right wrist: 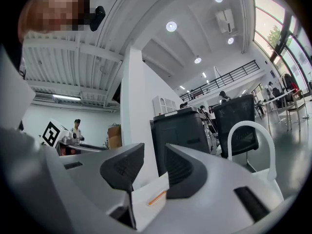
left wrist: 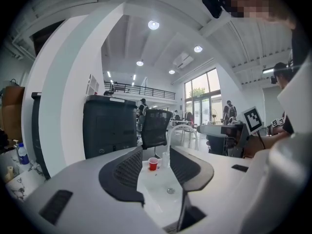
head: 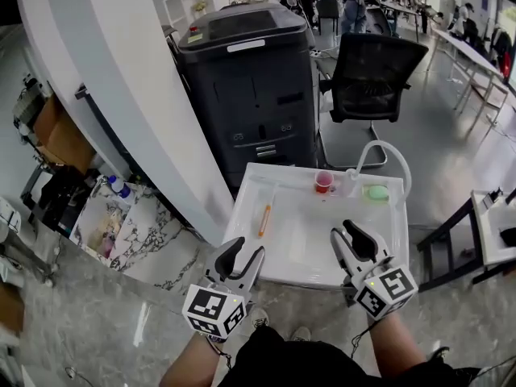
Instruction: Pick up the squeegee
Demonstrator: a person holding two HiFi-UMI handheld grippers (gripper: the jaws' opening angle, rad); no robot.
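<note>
From the head, the orange squeegee (head: 264, 220) lies in the sink's (head: 242, 208) left part, ahead of the open, empty left tongs (head: 242, 252) and right tongs (head: 355, 236); the left gripper view shows open tongs (left wrist: 156, 155) with a red cup (left wrist: 153, 164) beyond; the right gripper view shows open tongs (right wrist: 154, 152) with the squeegee (right wrist: 157, 198) beyond.

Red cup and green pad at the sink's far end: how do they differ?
The red cup stands upright and open-topped; the green pad lies flat and low. The cup is round, the pad oblong. Both sit side by side, apart, at the white sink's far end.
</note>
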